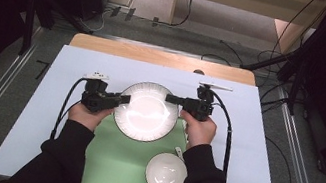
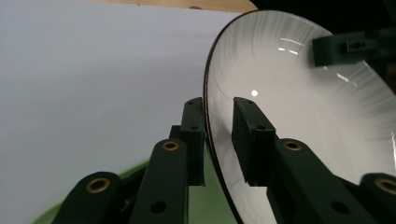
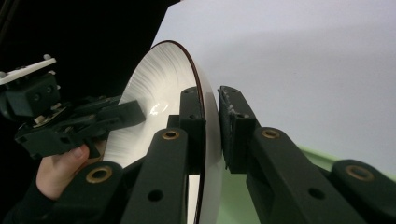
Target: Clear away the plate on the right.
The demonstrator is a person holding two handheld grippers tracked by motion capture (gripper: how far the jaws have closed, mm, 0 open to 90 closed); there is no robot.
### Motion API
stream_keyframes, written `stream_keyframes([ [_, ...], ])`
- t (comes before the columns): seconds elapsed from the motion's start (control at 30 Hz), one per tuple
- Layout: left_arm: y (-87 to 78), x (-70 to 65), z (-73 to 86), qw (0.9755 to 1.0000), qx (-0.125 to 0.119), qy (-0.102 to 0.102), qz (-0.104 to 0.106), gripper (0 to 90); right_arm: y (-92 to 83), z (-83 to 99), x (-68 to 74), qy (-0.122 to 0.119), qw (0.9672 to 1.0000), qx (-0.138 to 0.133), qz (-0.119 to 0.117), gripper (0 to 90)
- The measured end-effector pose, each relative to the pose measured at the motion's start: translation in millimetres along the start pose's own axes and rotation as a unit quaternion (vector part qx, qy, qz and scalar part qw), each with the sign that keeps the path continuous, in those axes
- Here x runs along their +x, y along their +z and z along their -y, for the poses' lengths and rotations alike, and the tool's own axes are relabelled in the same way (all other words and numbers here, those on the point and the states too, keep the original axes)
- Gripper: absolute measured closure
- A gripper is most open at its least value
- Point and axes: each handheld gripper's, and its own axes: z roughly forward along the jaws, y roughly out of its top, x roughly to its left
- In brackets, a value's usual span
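A white ribbed plate [image 1: 147, 111] with a dark rim is between my two grippers, above the far edge of the green mat [image 1: 113, 159]. My left gripper [image 1: 125, 99] grips its left rim. In the left gripper view the rim of the plate [image 2: 303, 116] runs between the jaws of the left gripper [image 2: 219, 105], with one pad under it and one on its face. My right gripper [image 1: 170, 98] grips the opposite rim. In the right gripper view the right gripper [image 3: 211, 93] is clamped on the plate [image 3: 159, 88], which appears edge-on and tilted.
A white bowl [image 1: 166, 173] stands on the mat near the front edge, with a white spoon [image 1: 180, 151] by its far rim. A white sheet [image 1: 79, 66] covers the table around the mat. Beyond the table's wooden far edge lie cables and stands on the floor.
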Motion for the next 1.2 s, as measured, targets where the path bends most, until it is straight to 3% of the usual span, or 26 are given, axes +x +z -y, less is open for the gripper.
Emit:
stream_keyframes([
  [0.07,-1.4,4.2,-1.4,0.9997,-0.007,-0.024,0.006,79.6,1.2,1.2,2.1,-0.005,1.0000,-0.003,0.003,81.4],
  [0.17,-8.8,10.5,-5.3,0.9972,-0.035,-0.058,0.031,85.5,2.0,3.4,2.1,-0.012,0.9999,0.000,-0.001,82.3],
  [0.33,-12.8,12.6,-6.3,0.9976,-0.024,-0.060,0.026,85.9,8.2,6.3,6.7,-0.030,0.9993,0.013,0.016,83.6],
  [0.4,-13.8,17.3,-7.0,0.9948,-0.018,-0.088,0.047,85.6,9.0,6.5,6.3,-0.033,0.9992,0.019,0.013,83.5],
  [0.5,-15.6,21.5,-7.3,0.9936,-0.010,-0.098,0.056,85.6,9.5,7.3,10.4,-0.064,0.9975,0.021,0.019,82.6],
  [0.67,-21.4,30.2,-6.1,0.9920,0.001,-0.111,0.060,85.4,8.8,7.0,15.7,-0.110,0.9935,0.025,0.017,70.3],
  [0.8,-29.6,36.5,-6.1,0.9918,-0.001,-0.113,0.060,85.3,-0.8,5.8,16.9,-0.126,0.9916,0.021,0.021,64.1],
  [0.9,-34.1,39.8,-4.0,0.9920,0.005,-0.113,0.055,85.2,-9.5,5.5,13.4,-0.129,0.9915,0.011,0.011,58.3],
  [0.97,-36.2,42.0,-2.0,0.9927,0.011,-0.109,0.050,85.2,-14.2,6.3,9.6,-0.143,0.9897,0.000,0.001,57.9],
  [1.2,-40.4,49.6,5.7,0.9921,0.034,-0.110,0.049,84.9,-32.9,12.2,-4.1,-0.168,0.9857,-0.012,0.013,53.8],
])
